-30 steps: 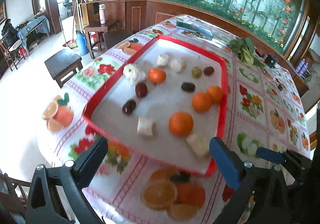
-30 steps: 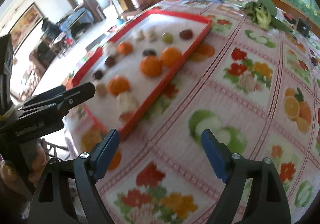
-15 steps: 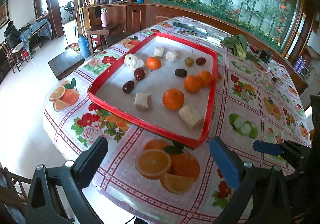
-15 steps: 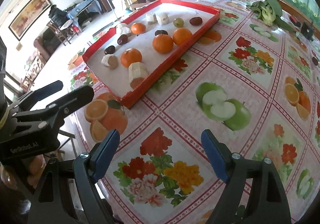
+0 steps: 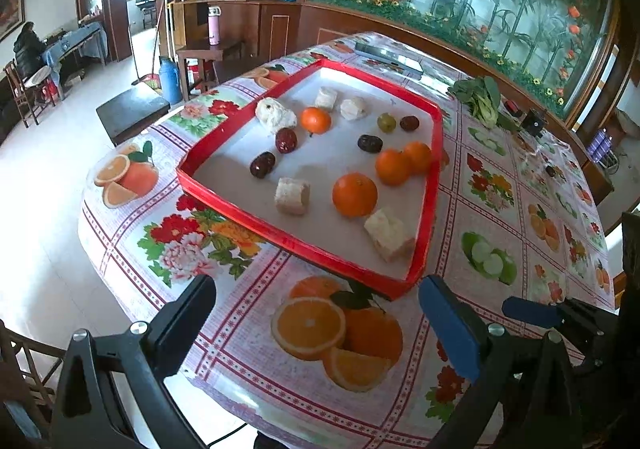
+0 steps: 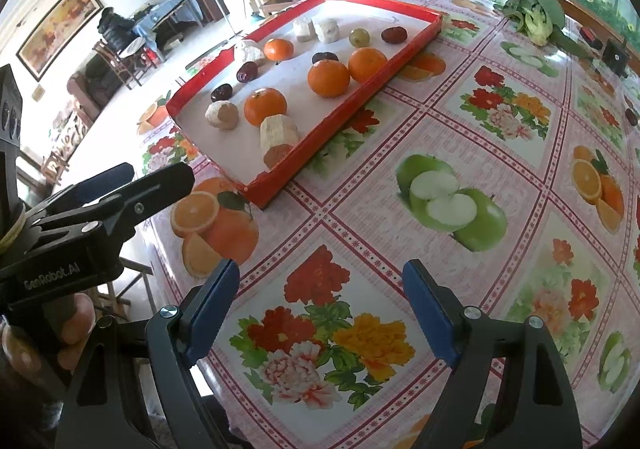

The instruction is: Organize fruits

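A red-rimmed tray point(image 5: 280, 237) point(image 6: 352, 105) lies on the flowered tablecloth. It holds several oranges point(image 5: 354, 195) point(image 6: 265, 106), dark red dates point(image 5: 263, 165), a small green fruit point(image 5: 386, 122) and pale cut chunks point(image 5: 292, 196) point(image 6: 278, 131). My left gripper point(image 5: 316, 301) hangs open and empty over the printed oranges, short of the tray's near corner. It also shows at the left of the right wrist view as the left gripper point(image 6: 132, 185). My right gripper point(image 6: 320, 281) stands open and empty above a printed flower, to the right of the tray.
A leafy green vegetable point(image 5: 480, 97) point(image 6: 536, 17) lies beyond the tray on the right, near a small black device point(image 5: 534, 121). A dark flat object point(image 5: 388, 53) sits at the table's far end. The table's rounded edge point(image 5: 120, 289) drops to the floor on the left, by a stool point(image 5: 132, 109).
My left gripper has drawn back from the tray, which now sits farther ahead. The right wrist view has steadied from a blur. Both grippers stay open.
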Available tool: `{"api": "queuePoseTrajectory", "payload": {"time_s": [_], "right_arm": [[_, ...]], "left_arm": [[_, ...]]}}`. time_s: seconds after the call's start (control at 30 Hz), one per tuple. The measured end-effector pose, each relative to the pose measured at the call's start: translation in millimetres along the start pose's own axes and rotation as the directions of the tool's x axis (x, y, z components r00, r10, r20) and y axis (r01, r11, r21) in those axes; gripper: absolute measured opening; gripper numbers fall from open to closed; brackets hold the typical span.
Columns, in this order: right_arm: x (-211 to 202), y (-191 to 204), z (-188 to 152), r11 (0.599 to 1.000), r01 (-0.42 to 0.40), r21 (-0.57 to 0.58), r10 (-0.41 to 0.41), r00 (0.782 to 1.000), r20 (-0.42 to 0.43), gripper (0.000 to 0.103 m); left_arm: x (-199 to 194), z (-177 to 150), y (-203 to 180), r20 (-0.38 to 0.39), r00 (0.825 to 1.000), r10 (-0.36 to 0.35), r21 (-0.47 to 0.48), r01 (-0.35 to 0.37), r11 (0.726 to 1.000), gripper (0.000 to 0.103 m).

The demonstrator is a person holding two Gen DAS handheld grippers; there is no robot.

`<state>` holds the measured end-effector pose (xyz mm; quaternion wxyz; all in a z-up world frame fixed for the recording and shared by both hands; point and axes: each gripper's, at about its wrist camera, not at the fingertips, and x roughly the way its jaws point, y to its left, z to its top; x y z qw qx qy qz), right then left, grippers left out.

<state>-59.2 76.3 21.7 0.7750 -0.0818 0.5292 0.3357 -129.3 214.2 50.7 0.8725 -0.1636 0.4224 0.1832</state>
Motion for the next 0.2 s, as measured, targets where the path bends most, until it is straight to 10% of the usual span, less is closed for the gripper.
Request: {"api": "queuePoseTrajectory", "payload": {"time_s": [0.2], "right_arm": [[1.5,1.5,4.8,1.000,0.002,0.009,-0.002,1.000,0.003,0.083]], "left_arm": [[1.7,1.7,3.2,-0.010,0.999,0.036,0.003,-0.036,0.999,0.103]]}}
